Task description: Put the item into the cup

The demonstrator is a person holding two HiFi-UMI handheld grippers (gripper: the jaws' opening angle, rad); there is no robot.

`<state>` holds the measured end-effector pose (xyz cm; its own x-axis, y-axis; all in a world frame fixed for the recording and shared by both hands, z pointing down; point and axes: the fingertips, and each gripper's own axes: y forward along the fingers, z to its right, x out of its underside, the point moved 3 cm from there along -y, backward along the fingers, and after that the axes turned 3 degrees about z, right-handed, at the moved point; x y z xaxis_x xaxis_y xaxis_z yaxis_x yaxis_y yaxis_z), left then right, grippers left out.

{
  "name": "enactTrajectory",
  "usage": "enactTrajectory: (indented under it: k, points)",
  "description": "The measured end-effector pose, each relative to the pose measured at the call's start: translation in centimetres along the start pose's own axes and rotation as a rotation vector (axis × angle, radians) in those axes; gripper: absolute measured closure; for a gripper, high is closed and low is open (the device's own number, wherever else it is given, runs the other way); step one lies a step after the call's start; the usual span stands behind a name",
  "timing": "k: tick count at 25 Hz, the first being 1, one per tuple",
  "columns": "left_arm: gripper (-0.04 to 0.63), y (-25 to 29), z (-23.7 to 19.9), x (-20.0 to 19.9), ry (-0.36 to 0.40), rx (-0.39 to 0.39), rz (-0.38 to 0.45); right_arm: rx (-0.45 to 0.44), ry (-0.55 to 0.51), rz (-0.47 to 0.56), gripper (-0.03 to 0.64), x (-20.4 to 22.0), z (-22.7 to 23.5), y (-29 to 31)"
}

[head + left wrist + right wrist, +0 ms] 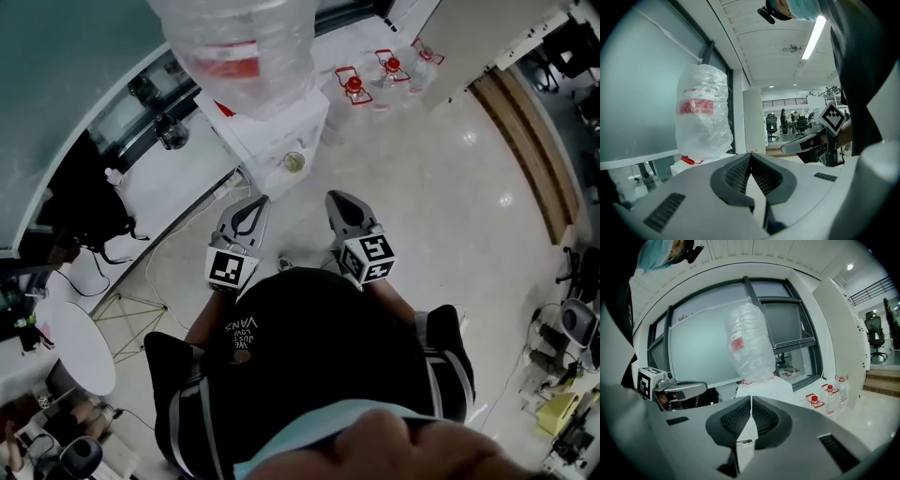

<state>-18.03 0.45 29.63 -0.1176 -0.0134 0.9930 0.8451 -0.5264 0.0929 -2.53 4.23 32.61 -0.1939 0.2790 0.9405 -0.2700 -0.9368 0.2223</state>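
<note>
A small round cup [294,161] stands on the white water dispenser [267,136], just ahead of both grippers. In the head view my left gripper [255,201] and right gripper [335,197] are side by side at waist height, pointing at the dispenser. The left gripper [750,155] is shut, its tips touching with nothing between them. My right gripper [751,398] is also shut and holds nothing. Each gripper view shows the other gripper off to one side. No loose item shows in any view.
A large water bottle wrapped in clear plastic [244,47] sits on top of the dispenser. Three red-capped bottles [353,86] stand on the floor by the window wall. A desk with cables [178,187] lies to the left, with a round white table [80,352] nearer.
</note>
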Motion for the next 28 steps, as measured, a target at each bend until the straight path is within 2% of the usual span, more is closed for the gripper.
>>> enactTrajectory:
  k: [13, 28]
  points:
    - [0.575, -1.9, 0.3, 0.4, -0.015, 0.011, -0.013, 0.067, 0.019, -0.015, 0.574, 1.1, -0.2, -1.9]
    - [0.575, -2.5, 0.7, 1.3, -0.033, -0.009, -0.018, 0.064, 0.020, -0.019, 0.574, 1.7, -0.3, -1.8]
